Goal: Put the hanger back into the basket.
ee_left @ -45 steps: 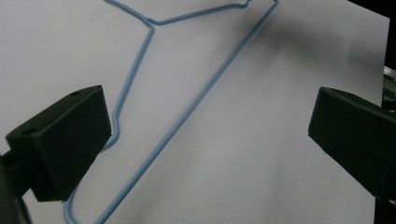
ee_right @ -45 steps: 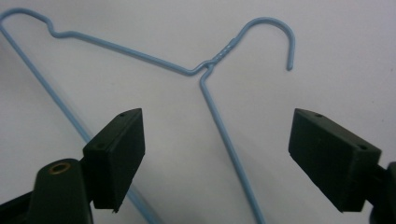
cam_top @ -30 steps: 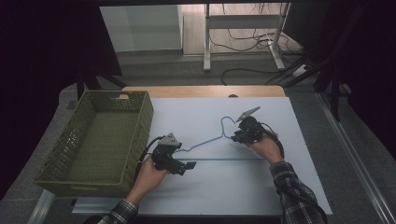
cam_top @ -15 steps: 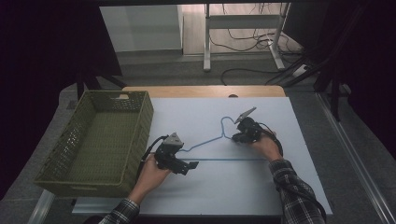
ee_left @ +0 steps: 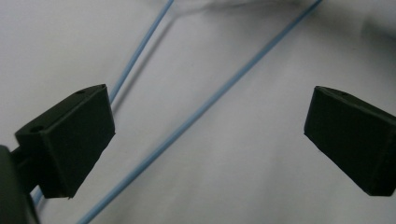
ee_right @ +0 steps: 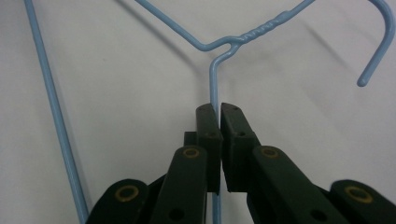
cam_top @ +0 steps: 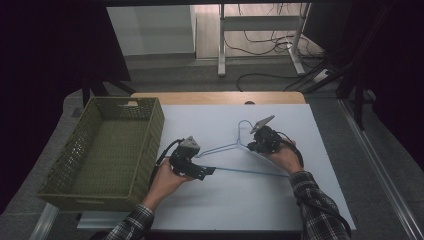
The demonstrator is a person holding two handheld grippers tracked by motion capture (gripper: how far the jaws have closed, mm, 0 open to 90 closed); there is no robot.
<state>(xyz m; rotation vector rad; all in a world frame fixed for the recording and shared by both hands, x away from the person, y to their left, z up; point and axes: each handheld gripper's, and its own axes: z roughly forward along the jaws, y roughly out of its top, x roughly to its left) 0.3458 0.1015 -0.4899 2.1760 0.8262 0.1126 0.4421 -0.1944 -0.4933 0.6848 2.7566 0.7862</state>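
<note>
Blue wire hanger [cam_top: 240, 152] lies flat on white table [cam_top: 325, 200], near basket [cam_top: 100, 150]; looks light, springy, thin and slick, so best held on a straight run near the twisted neck. Right gripper [ee_right: 219, 114] is clenched on the arm just below the neck, seen close in right gripper view. Left gripper [ee_left: 205, 126] is released, jaws wide astride the bottom rod, and only high view shows the whole layout.

You will find nothing to read here: no words, labels, brand marks or numbers stand on anything in the high view or in either gripper view.
</note>
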